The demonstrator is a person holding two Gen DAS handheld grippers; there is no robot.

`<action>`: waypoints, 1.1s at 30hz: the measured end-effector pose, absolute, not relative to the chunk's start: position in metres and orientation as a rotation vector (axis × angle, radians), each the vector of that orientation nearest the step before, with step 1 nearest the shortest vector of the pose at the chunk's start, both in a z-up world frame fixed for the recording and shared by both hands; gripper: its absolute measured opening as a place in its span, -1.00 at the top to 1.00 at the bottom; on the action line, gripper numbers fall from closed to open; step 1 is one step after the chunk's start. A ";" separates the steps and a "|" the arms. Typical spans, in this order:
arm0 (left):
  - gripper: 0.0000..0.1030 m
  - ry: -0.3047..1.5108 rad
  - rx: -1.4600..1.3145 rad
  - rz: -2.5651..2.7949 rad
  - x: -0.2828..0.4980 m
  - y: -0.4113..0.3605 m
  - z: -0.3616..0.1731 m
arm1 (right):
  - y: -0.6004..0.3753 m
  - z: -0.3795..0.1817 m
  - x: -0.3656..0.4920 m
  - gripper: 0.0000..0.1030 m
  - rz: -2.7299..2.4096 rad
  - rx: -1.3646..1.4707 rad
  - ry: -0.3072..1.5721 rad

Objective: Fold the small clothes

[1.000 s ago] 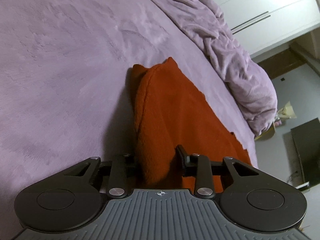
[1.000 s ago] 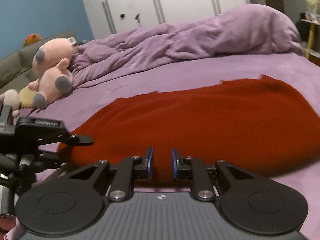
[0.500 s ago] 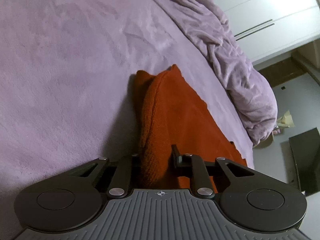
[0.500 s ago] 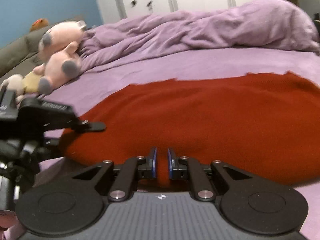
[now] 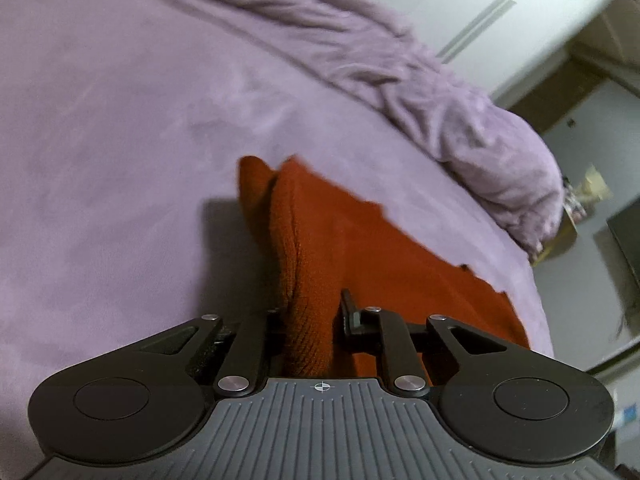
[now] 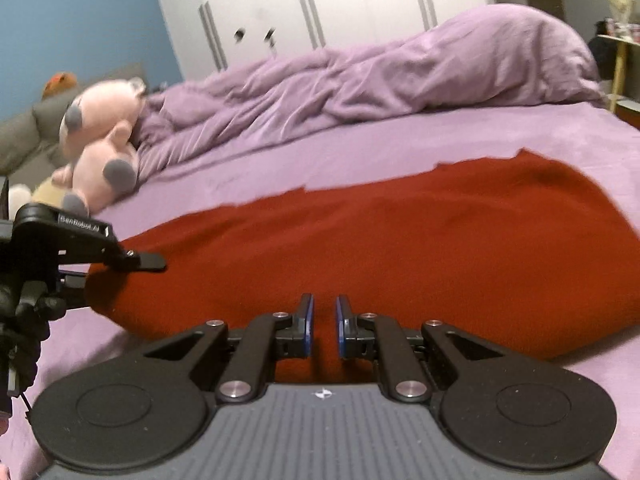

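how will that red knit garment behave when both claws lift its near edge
The red knit garment will probably drape and sag between the left claw and right claw, since it already bunches in them. It looks thick, so likely heavy-ish, and its ribbed weave should resist slipping.

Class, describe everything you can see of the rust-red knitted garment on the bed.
The rust-red knitted garment looks soft and finely ribbed. It lies spread on the lilac bedsheet, its near edge gathered into a raised fold. The left hand-held gripper is closing on that fold; the right hand-held gripper pinches the near edge further along. Nothing else touches it.
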State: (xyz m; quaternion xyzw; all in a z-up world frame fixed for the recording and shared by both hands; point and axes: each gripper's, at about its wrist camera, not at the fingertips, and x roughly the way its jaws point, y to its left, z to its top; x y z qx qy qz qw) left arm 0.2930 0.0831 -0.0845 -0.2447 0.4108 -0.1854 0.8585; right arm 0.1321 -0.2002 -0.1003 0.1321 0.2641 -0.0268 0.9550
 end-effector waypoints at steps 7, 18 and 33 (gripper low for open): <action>0.68 0.792 -0.443 -0.541 0.275 0.013 -0.049 | -0.244 -0.091 0.110 0.79 -0.182 0.339 0.476; 0.03 0.830 -0.130 -0.672 0.242 -0.075 -0.083 | -0.266 -0.107 0.103 0.71 -0.208 0.381 0.522; 0.05 0.838 -0.332 -0.420 0.251 0.031 -0.079 | -0.227 -0.076 0.154 0.68 -0.032 0.309 0.479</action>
